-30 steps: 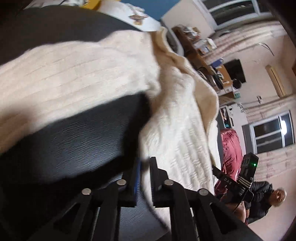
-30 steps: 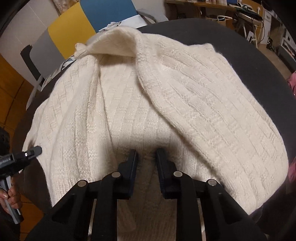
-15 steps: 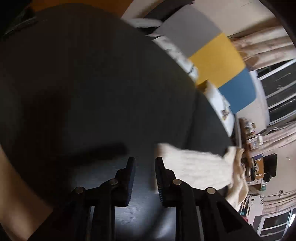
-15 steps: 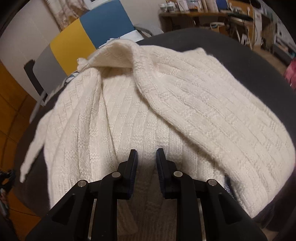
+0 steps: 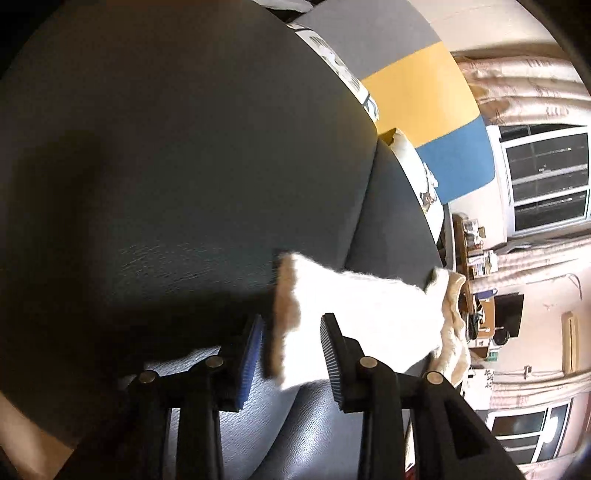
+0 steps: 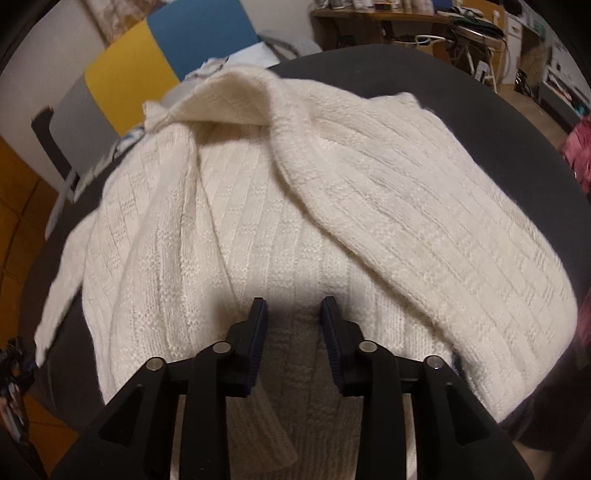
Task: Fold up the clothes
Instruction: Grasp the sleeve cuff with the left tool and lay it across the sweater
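A cream knitted sweater [image 6: 332,206] lies spread on a dark padded surface [image 6: 498,122], with one sleeve folded across its front and the collar at the far end. My right gripper [image 6: 293,314] hovers low over the sweater's near middle, open, with nothing pinched between its jaws. In the left wrist view only a sleeve [image 5: 369,317] shows, stretched over the dark surface [image 5: 184,184]. Its cuff end [image 5: 286,325] sits between the spread fingers of my left gripper [image 5: 291,332], which is open. The rest of the sweater is out of that view.
Grey, yellow and blue panels [image 6: 147,66] stand behind the surface's far edge. A cluttered desk [image 6: 406,22] is at the back right, and a pink-red cloth [image 6: 580,155] at the right edge. Windows [image 5: 546,177] and curtains fill the left wrist view's right side.
The left gripper has swung off the sweater's body to the sleeve cuff, and its jaws have gone from nearly shut to wide apart. The right gripper's jaws have spread slightly.
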`<state>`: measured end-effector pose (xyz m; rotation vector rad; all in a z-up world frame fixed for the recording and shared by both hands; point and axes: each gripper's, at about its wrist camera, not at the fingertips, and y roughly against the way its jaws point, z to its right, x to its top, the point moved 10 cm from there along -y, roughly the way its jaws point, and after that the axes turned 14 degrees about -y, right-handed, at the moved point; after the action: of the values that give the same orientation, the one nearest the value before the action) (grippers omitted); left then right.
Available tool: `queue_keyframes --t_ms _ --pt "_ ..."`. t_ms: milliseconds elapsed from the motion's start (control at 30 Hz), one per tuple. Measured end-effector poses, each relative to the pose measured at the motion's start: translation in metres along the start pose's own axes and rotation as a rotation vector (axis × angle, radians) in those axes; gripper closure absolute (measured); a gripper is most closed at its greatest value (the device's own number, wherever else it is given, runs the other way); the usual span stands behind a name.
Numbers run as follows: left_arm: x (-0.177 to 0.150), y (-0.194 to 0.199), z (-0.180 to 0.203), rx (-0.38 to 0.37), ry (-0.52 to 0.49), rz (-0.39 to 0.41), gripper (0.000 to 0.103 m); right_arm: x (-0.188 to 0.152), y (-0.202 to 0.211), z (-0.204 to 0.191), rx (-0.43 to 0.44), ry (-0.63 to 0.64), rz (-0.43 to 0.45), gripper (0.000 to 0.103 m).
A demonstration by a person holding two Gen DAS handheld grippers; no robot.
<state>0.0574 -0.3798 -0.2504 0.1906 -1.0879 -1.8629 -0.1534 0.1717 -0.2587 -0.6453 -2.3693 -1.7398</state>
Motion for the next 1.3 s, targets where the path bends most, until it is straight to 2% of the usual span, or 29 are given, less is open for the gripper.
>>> queue_keyframes --t_ms 133,200,233,267,300,433,567,633,700,733,833,900,933,1000,1067,1167,1300 --pt "0.003 -0.004 0.001 0.037 -0.028 -0.003 0.070 0.009 0.016 -0.020 -0.039 0.083 0.077 0.068" --pt "0.005 -0.004 0.001 0.040 -0.044 0.011 0.074 0.016 0.027 -0.045 0.004 0.130 0.119 0.068" --pt "0.005 -0.004 0.001 0.046 -0.059 0.019 0.091 0.020 0.033 -0.060 0.033 0.153 0.139 0.067" --pt "0.005 -0.005 -0.001 0.062 -0.071 0.023 0.098 0.023 0.039 -0.075 0.063 0.177 0.160 0.067" --pt "0.005 -0.006 -0.003 0.074 -0.074 0.039 0.099 0.024 0.039 -0.092 0.088 0.211 0.162 0.067" --pt "0.010 0.007 -0.001 0.106 -0.095 0.133 0.100 0.015 0.024 -0.168 0.171 0.378 0.110 0.067" --pt "0.034 0.044 0.010 0.137 -0.154 0.297 0.100 0.004 0.005 -0.245 0.254 0.548 0.044 0.067" --pt "0.045 0.065 0.015 0.152 -0.173 0.372 0.101 0.000 -0.014 -0.273 0.252 0.582 0.000 0.067" --pt "0.053 0.078 0.017 0.182 -0.214 0.414 0.101 0.001 -0.041 -0.292 0.217 0.582 -0.039 0.067" --pt "0.053 0.073 0.025 0.201 -0.244 0.409 0.101 0.003 -0.054 -0.295 0.191 0.569 -0.060 0.067" --pt "0.041 0.037 0.016 0.294 -0.303 0.277 0.101 0.000 -0.104 -0.299 0.084 0.568 -0.141 0.067" --pt "0.030 0.015 0.004 0.313 -0.275 0.203 0.101 -0.001 -0.116 -0.300 0.089 0.561 -0.110 0.065" --pt "0.025 0.011 -0.007 0.308 -0.239 0.184 0.100 -0.001 -0.118 -0.300 0.098 0.553 -0.098 0.065" --pt "0.018 0.012 -0.026 0.208 -0.121 0.185 0.100 0.000 -0.119 -0.298 0.128 0.506 -0.088 0.065" --pt "0.013 0.018 -0.040 0.123 -0.016 0.201 0.092 -0.002 -0.120 -0.297 0.153 0.495 -0.073 0.065" --pt "0.007 0.023 -0.060 0.038 0.109 0.194 0.089 -0.007 -0.120 -0.295 0.180 0.505 -0.037 0.065" --pt "0.005 0.021 -0.060 -0.013 0.110 0.173 0.088 -0.010 -0.117 -0.295 0.198 0.495 -0.003 0.065"
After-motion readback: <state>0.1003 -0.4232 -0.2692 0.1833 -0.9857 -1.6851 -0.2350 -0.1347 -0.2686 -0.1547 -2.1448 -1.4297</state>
